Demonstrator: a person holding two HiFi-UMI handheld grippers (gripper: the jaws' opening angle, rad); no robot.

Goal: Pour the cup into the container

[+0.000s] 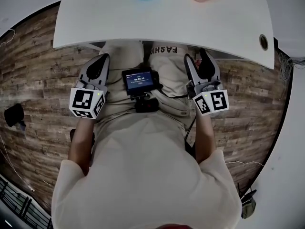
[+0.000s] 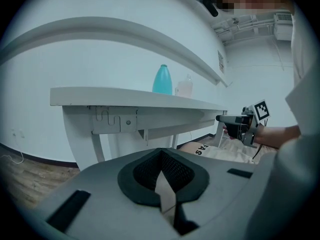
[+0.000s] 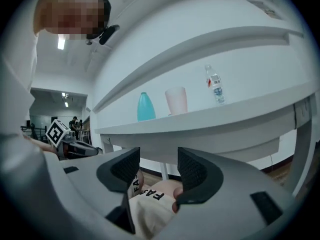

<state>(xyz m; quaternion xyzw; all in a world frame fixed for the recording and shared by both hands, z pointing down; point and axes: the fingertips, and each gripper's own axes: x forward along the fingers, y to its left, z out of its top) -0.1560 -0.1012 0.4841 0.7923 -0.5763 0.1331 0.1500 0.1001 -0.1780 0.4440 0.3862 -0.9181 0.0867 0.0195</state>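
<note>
Holding both grippers low over my lap (image 1: 143,142), beneath the edge of the white desk (image 1: 95,27). My left gripper (image 2: 161,159) has its jaws closed together with nothing between them. My right gripper (image 3: 158,168) has its jaws partly apart and empty, with only my lap visible through the gap. The pink cup (image 3: 176,101) stands upright on the desk, just beside the teal container (image 3: 145,107). A clear water bottle (image 3: 215,85) stands farther along. Neither gripper touches them.
</note>
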